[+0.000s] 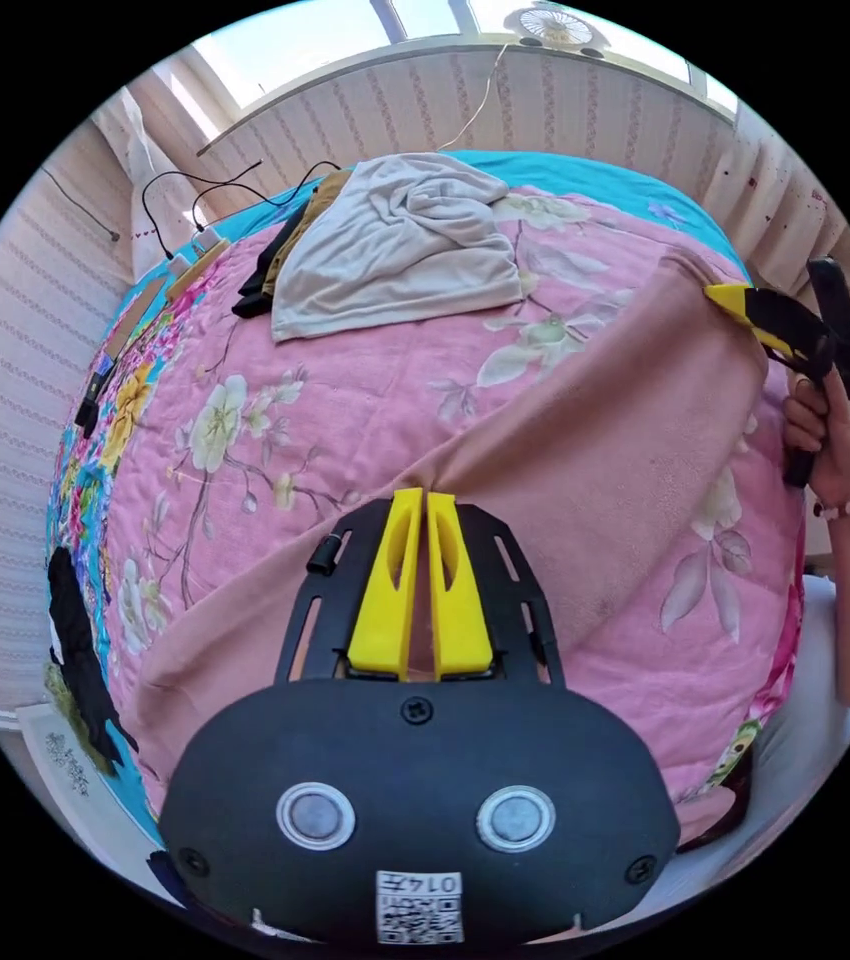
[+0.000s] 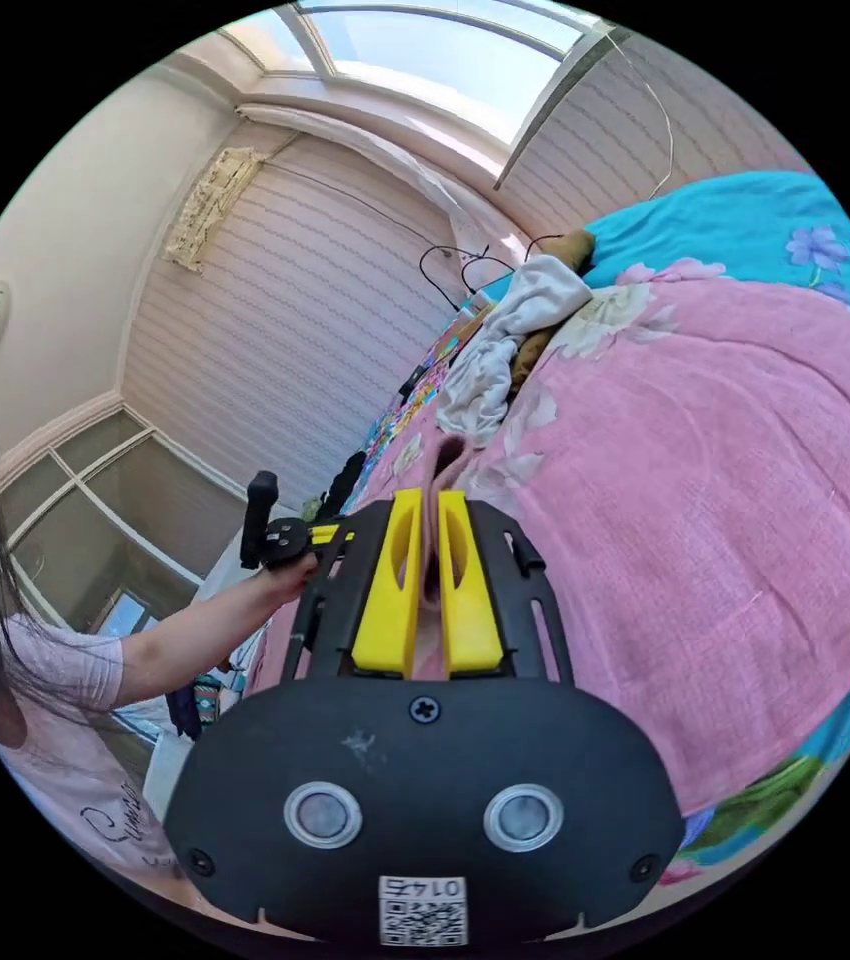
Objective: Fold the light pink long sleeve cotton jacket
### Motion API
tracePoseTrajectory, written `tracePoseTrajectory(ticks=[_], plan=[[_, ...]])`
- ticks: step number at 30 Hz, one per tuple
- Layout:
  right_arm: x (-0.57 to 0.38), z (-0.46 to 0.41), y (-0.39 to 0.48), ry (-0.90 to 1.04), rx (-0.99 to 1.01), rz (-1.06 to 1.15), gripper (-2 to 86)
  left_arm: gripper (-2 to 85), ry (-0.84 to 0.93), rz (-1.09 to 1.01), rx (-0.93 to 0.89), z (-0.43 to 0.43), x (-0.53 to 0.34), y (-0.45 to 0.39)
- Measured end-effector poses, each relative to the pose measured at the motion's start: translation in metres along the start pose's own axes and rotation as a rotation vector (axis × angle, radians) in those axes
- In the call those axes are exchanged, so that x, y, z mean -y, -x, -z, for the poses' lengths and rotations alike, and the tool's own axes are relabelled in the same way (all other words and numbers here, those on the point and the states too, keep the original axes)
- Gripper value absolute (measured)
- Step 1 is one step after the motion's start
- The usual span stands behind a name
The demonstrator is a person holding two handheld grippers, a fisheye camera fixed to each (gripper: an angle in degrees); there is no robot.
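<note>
Left sticker [image 1: 420, 905] is seen on housing of left gripper [image 1: 423, 495]: square code under short digit row, mirrored, left unread. Right sticker [image 2: 423, 908] of same kind is seen on right gripper [image 2: 423, 495]. Cursive print [image 2: 110, 815] is seen on person's shirt, cut off, not legible.

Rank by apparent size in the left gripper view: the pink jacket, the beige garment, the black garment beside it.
1. Pink jacket, largest, though nearness to the camera enlarges it.
2. Beige garment.
3. Black garment, mostly hidden, so unsure.

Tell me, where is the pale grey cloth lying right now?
In the left gripper view, the grey cloth lies crumpled at the far end of the floral bedspread, beyond the stretched pink jacket.
</note>
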State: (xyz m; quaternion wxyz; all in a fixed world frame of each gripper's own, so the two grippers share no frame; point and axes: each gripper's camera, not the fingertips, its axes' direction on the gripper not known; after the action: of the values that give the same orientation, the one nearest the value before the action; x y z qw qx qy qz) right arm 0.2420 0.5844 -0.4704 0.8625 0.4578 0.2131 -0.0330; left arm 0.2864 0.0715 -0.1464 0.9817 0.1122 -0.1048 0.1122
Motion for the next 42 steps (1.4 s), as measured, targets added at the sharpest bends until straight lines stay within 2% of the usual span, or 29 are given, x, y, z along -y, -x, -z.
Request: tracePoseTrajectory(ticks=[2,5,7,10,12,14,17,20,23,26,30,33,35,37,40,42], plan=[[-0.002,0.006,0.003,-0.067,-0.054,-0.059,4.0,-0.8,-0.029,0.054,0.043,0.009,0.000,0.010],[-0.003,0.015,0.007,-0.109,-0.036,-0.111,6.1,-0.9,0.038,0.081,0.007,0.000,0.001,0.019],[0.002,0.009,0.013,-0.047,-0.027,-0.128,7.7,-1.0,0.037,0.043,0.059,0.002,-0.007,0.014],[0.014,-0.018,0.032,0.169,-0.049,-0.113,10.5,-1.0,0.026,0.030,0.111,0.016,-0.020,0.011],[0.022,-0.041,0.057,0.301,-0.077,-0.062,7.5,-1.0,0.023,0.024,0.117,0.027,-0.027,0.014],[0.025,-0.050,0.074,0.335,-0.132,-0.049,3.1,-1.0,0.019,0.035,0.101,0.043,-0.033,0.021],[0.031,-0.031,0.094,0.249,-0.147,-0.069,1.8,-1.0,-0.041,0.063,0.037,0.069,-0.042,0.035],[0.035,-0.037,0.110,0.254,-0.159,-0.108,1.3,-0.9,0.039,0.086,-0.012,0.065,-0.053,0.044],[0.038,-0.058,0.125,0.289,-0.177,-0.148,1.1,-0.6,-0.021,0.155,-0.038,0.095,-0.078,0.065],[0.042,-0.063,0.147,0.268,-0.141,-0.153,1.2,-0.6,-0.148,0.225,-0.049,0.169,-0.130,0.094],[0.052,-0.065,0.194,0.174,-0.197,-0.124,1.0,-0.7,-0.249,0.311,-0.083,0.294,-0.272,0.120],[0.059,-0.064,0.253,0.046,-0.228,-0.006,0.7,-0.8,-0.177,0.445,-0.050,0.364,-0.409,0.114],[0.063,-0.080,0.291,0.047,-0.208,0.078,0.5,-0.8,-0.095,0.571,0.019,0.399,-0.497,0.101],[0.066,-0.110,0.334,0.113,-0.190,0.171,0.5,-0.8,-0.005,0.744,0.111,0.442,-0.610,0.074],[0.060,-0.183,0.417,0.318,-0.179,0.335,0.8,-0.9,0.094,0.959,0.199,0.478,-0.727,0.039],[0.034,-0.248,0.494,0.481,-0.098,0.452,1.0,-0.8,0.104,1.086,0.215,0.492,-0.783,0.025]])
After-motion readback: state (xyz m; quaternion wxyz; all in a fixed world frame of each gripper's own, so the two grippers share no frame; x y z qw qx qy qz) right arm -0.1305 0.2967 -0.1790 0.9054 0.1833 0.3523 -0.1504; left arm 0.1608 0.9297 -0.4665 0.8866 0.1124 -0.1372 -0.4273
